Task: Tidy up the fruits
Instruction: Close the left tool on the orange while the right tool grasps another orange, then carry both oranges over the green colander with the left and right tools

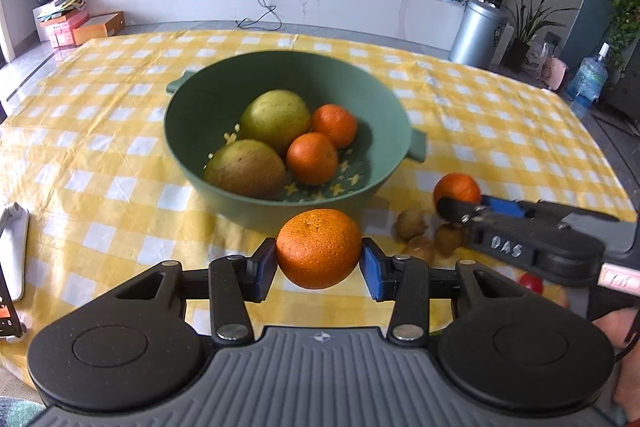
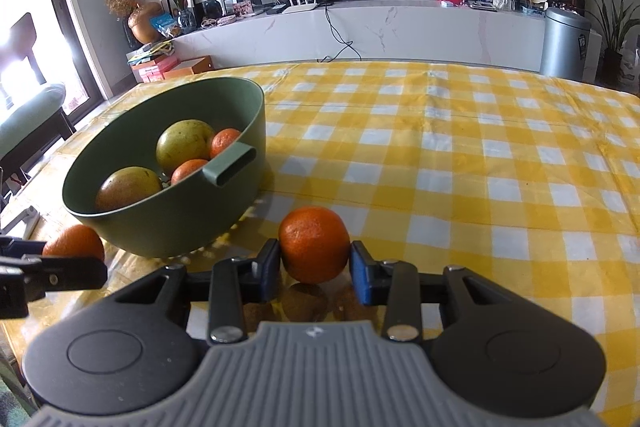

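- The left gripper [image 1: 319, 261] clamps a round, dimpled orange mandarin [image 1: 319, 247] between its blue pads, just in front of the bowl.
- The right gripper [image 2: 314, 265] squeezes a second, smaller orange mandarin [image 2: 314, 244], above small brown kiwis [image 1: 411, 224] on the yellow-and-white checked bench [image 2: 460, 163].
- Beyond, the green plastic two-handled bowl [image 1: 192, 115] holds two large yellow-green pears [image 1: 276, 119] and two small orange mandarins [image 1: 312, 159].

bowl [image 1: 224, 187] w/ fruit mid-table [image 1: 520, 131], kiwis [image 1: 411, 224] + loose orange [image 1: 457, 188] just to its right
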`<action>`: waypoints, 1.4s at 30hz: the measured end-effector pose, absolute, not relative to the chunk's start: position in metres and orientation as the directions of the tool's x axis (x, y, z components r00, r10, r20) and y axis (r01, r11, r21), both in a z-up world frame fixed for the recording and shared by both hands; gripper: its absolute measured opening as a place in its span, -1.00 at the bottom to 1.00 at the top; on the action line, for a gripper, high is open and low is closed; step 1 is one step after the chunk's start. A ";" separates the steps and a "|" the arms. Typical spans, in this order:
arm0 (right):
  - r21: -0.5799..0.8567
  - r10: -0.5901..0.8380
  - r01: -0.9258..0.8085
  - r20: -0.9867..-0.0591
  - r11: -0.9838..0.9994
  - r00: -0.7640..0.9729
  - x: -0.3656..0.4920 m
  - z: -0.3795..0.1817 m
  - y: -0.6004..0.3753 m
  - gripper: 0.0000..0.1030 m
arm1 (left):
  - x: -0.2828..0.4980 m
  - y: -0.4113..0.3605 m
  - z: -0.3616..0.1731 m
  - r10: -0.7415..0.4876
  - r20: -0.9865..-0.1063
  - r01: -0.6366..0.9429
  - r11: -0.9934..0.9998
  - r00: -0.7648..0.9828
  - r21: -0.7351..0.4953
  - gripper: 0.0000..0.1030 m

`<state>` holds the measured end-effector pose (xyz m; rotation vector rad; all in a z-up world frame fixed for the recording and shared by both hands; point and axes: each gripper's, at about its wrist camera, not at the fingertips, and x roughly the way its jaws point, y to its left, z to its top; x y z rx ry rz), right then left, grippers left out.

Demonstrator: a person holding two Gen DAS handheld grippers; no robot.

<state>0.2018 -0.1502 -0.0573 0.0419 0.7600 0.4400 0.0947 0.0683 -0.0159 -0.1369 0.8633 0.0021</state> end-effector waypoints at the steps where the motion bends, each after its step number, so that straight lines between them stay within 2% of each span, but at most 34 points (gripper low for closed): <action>1: 0.198 0.406 -0.374 -0.653 0.906 0.639 0.200 -0.055 -0.151 -0.33 | 0.095 0.065 -0.010 -0.060 -0.753 -0.048 0.991 0.655 -0.121 -0.03; 11: 0.237 0.477 -0.421 -0.564 0.876 0.674 0.182 -0.029 -0.167 -0.33 | 0.098 0.028 0.054 -0.132 -0.686 0.039 0.988 0.716 -0.150 -0.03; 20: 0.253 0.494 -0.427 -0.526 0.868 0.693 0.170 -0.018 -0.185 -0.33 | 0.120 0.021 0.077 -0.364 -0.620 0.169 0.921 0.695 -0.351 -0.03; 30: 0.258 0.538 -0.477 -0.508 0.840 0.673 0.174 0.001 -0.163 -0.33 | 0.158 0.077 0.042 -0.330 -0.656 0.108 0.928 0.679 -0.356 -0.03; 35: 0.218 0.541 -0.515 -0.548 0.829 0.638 0.182 0.006 -0.140 -0.33 | 0.166 0.109 0.024 -0.286 -0.683 0.054 0.939 0.672 -0.341 -0.03; 42: 0.160 0.545 -0.590 -0.623 0.791 0.561 0.205 0.015 -0.099 -0.34 | 0.173 0.144 0.005 -0.180 -0.733 -0.026 0.965 0.656 -0.260 -0.03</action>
